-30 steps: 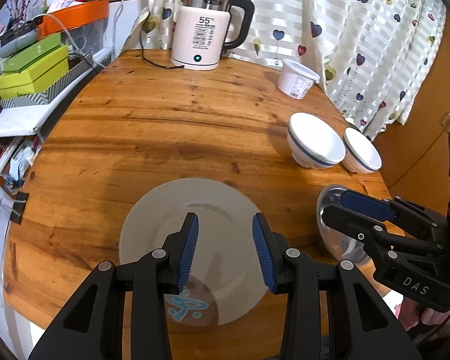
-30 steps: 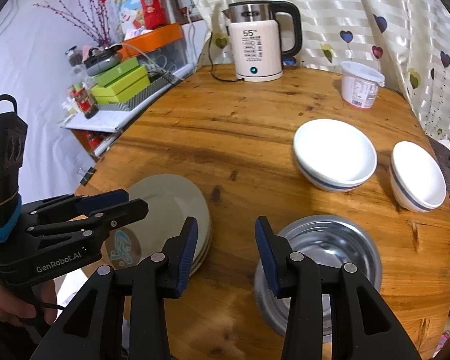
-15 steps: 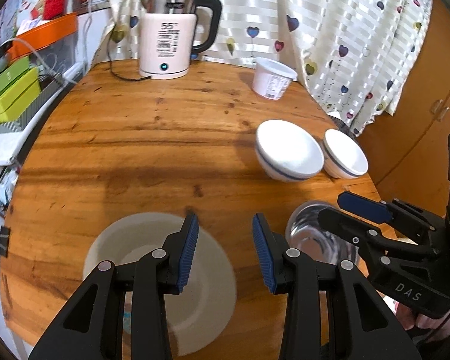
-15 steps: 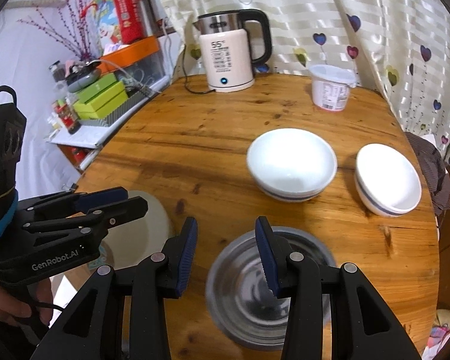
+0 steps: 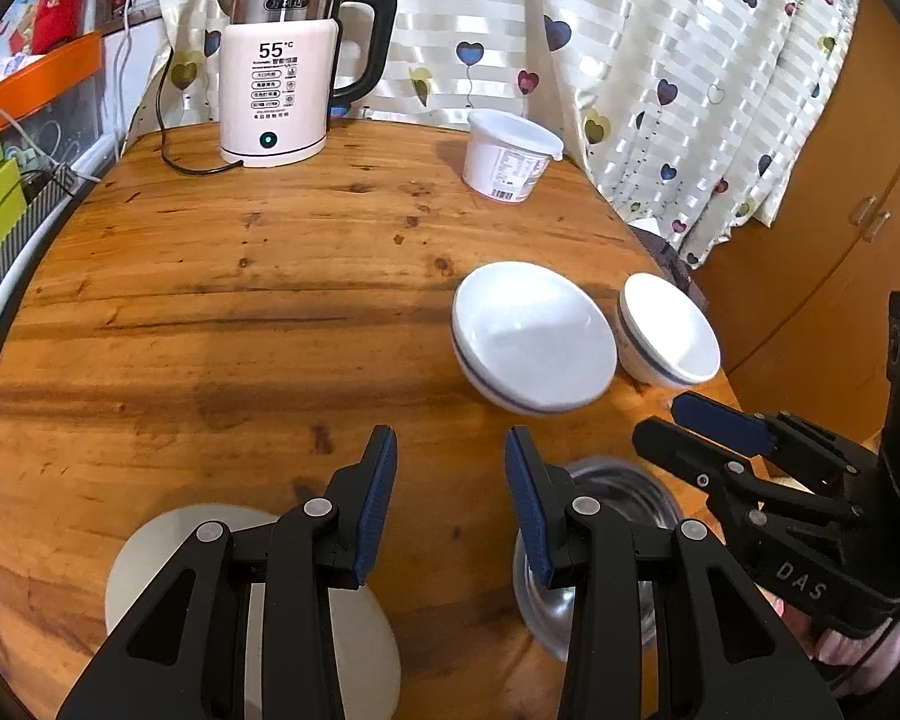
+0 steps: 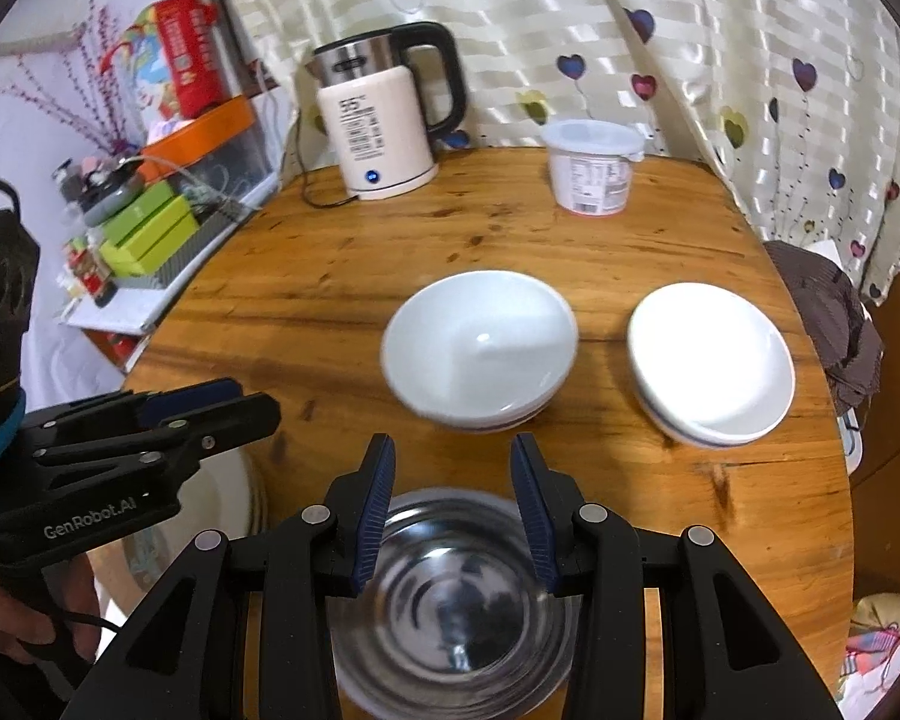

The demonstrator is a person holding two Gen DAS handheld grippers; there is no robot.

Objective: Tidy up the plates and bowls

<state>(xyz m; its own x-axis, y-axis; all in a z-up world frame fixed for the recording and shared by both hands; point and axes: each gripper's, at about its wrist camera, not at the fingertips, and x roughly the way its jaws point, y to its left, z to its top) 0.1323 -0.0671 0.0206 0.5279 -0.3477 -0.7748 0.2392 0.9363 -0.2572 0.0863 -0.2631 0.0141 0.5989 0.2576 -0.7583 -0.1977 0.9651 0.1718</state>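
Two white bowls with a blue stripe stand side by side on the round wooden table [image 5: 210, 312]: a larger bowl [image 5: 534, 336] [image 6: 480, 351] and a smaller bowl [image 5: 669, 330] [image 6: 711, 363] to its right. A steel bowl [image 6: 450, 606] [image 5: 606, 558] sits at the near edge, under my right gripper [image 6: 450, 504], which is open and empty. A stack of pale plates [image 5: 156, 570] [image 6: 222, 510] lies at the near left, under my left gripper [image 5: 450, 492], also open and empty.
A white electric kettle [image 5: 282, 90] with its cord and a white lidded tub [image 5: 510, 156] stand at the table's far side before a curtain. A shelf with green boxes [image 6: 150, 234] is off the left edge. A brown cloth [image 6: 828, 312] hangs at the right.
Both grippers have swung right: the plates slid to the lower left of the left wrist view, and the steel bowl now lies centred under the right gripper. Both stayed open.
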